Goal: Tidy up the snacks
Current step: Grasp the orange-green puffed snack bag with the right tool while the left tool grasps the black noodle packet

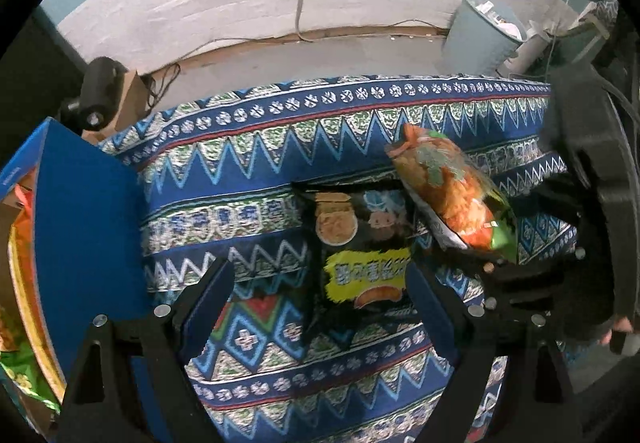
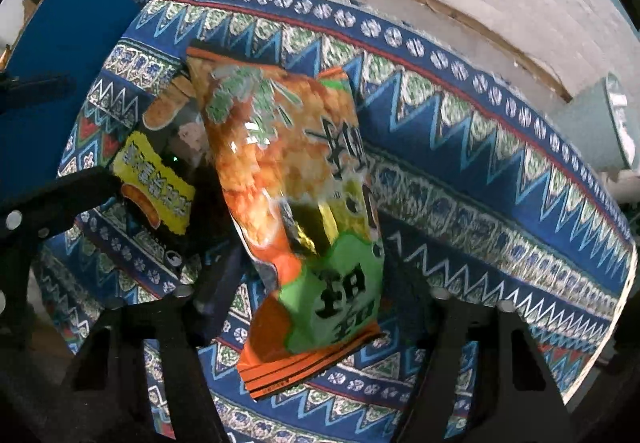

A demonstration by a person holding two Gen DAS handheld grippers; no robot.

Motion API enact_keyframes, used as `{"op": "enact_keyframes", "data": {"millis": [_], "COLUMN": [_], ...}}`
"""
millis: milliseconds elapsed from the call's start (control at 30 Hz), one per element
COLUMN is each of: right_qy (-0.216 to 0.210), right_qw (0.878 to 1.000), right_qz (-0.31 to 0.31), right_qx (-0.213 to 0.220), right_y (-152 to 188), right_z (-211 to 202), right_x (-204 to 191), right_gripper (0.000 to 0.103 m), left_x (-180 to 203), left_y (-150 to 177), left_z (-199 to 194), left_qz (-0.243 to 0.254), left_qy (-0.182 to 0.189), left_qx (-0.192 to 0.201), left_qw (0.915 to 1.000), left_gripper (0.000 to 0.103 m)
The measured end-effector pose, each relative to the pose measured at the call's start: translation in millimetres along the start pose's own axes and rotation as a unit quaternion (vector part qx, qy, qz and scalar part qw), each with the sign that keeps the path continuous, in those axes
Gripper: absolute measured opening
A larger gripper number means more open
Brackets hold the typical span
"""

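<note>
**A:** Starting at the left: why is the blue box [image 1: 84, 239] sitting open at the edge of the patterned cloth [image 1: 248, 171]?

**B:** I'd judge it is serving as the place the snacks are going. Its flap is standing up, and orange and green packets are showing inside, though the frame is cutting most of the interior off, so I am not counting them.

**A:** And the left gripper [image 1: 320, 283]?

**B:** It is hanging over the black chip bag [image 1: 360, 247] with its jaws spread wide, one finger on each side of the bag's lower end. The pads are not pressing on it, so it is released and holding nothing. That straddle looks like a line-up for a pick.

**A:** Where is that bag lying?

**B:** Flat on the cloth, mid-table, with the orange snack bag [image 2: 296, 203] overlapping its right edge.

**A:** Then the right gripper [image 2: 308, 275]?

**B:** It is pointing down over the orange bag's green-printed end, fingers flanking it and standing narrower than the left pair. In its own view both fingers seem to be meeting the bag's sides, but the glossy film is blurring, so I cannot tell whether the claw is clenching it yet.

**A:** What else is hard to read?

**B:** The print on both bags is smearing. The black bag's right side is hiding under the orange one. At the far right, a hand [image 1: 622, 327] is just peeking from behind the right gripper's body.
</note>
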State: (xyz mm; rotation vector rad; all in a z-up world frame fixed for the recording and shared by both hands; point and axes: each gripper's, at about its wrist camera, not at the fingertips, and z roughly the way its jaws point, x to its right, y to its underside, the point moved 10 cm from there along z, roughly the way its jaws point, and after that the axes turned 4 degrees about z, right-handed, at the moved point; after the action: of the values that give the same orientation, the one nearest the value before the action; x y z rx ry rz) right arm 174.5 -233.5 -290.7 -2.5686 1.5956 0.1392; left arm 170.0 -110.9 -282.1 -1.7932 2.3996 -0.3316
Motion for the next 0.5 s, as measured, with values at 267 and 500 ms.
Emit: {"op": "enact_keyframes", "data": {"millis": [267, 500], "right_qy": [0.004, 0.008], "right_qw": [1.000, 0.998], "right_qz": [0.025, 0.053], "right_qx": [0.003, 0.017], "right_y": [21, 31], "right_z": [-8, -21], "right_x": [22, 38], "right_gripper": [0.044, 0.044], "left_x": [15, 23], "left_y": [-5, -3], "left_z": [20, 42], "left_qz": [-0.005, 0.013], "left_qy": [0.008, -0.027], "left_qx": [-0.010, -0.024], "left_qw": [0.9999, 0.9993], "left_gripper": [0.089, 0.089]}}
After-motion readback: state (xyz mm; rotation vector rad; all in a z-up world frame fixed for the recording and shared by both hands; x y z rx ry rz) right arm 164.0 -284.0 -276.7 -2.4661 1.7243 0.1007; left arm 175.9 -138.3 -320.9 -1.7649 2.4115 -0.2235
